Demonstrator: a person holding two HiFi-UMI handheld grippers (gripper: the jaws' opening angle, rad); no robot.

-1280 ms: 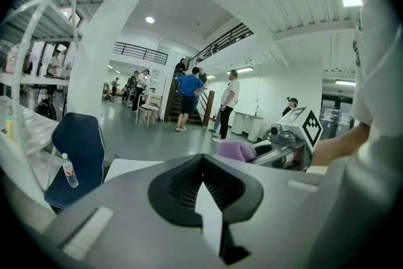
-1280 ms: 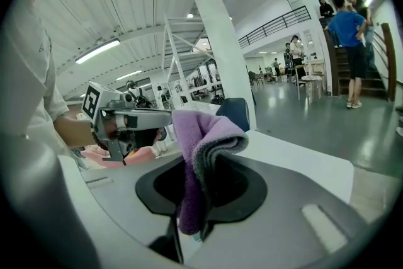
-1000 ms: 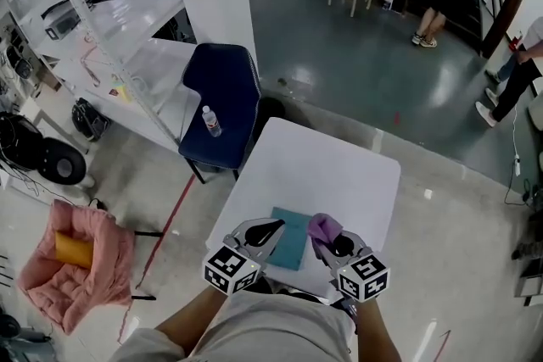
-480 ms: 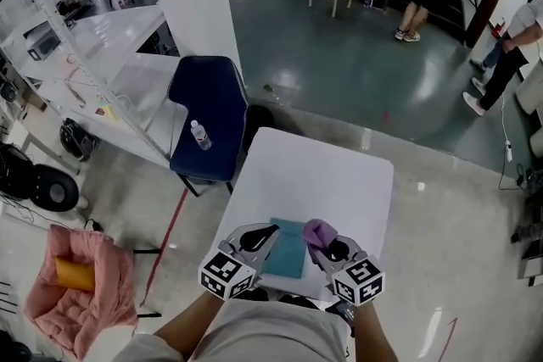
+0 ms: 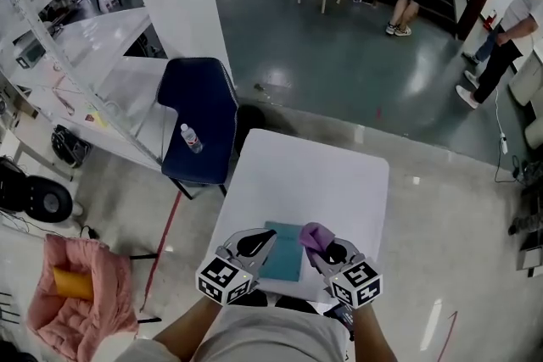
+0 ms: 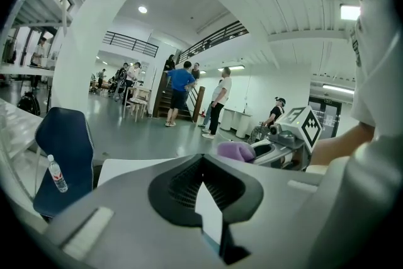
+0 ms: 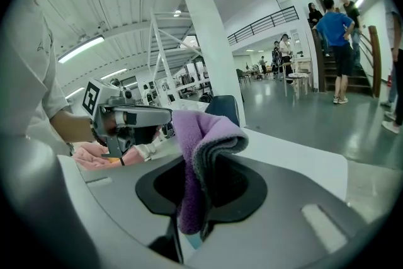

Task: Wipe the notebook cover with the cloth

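Head view: a white table (image 5: 316,169) fills the middle. On its near edge lies a teal notebook (image 5: 283,254), flat, cover up. The left gripper (image 5: 266,238) hangs over the table's near-left part, its tips above the notebook's left edge. The right gripper (image 5: 324,247) is over the near-right part and holds a purple cloth (image 5: 310,234). The cloth bunches above the notebook's right edge; whether it touches the cover cannot be told. Off the table's far-left corner stands a dark blue chair (image 5: 198,116) with a water bottle (image 5: 191,138) lying on its seat. Left of the table, well apart, is a pink cushion (image 5: 78,291).

Left gripper view: the jaws meet at their tips with nothing between them. A sliver of white table and teal cover shows through the slot behind the tips. The right gripper and its cloth sit just beyond, over the table.

Right gripper view: the jaws are clamped on the folded cloth, which rises between the pads and drapes over to the right. The table top stretches beyond.
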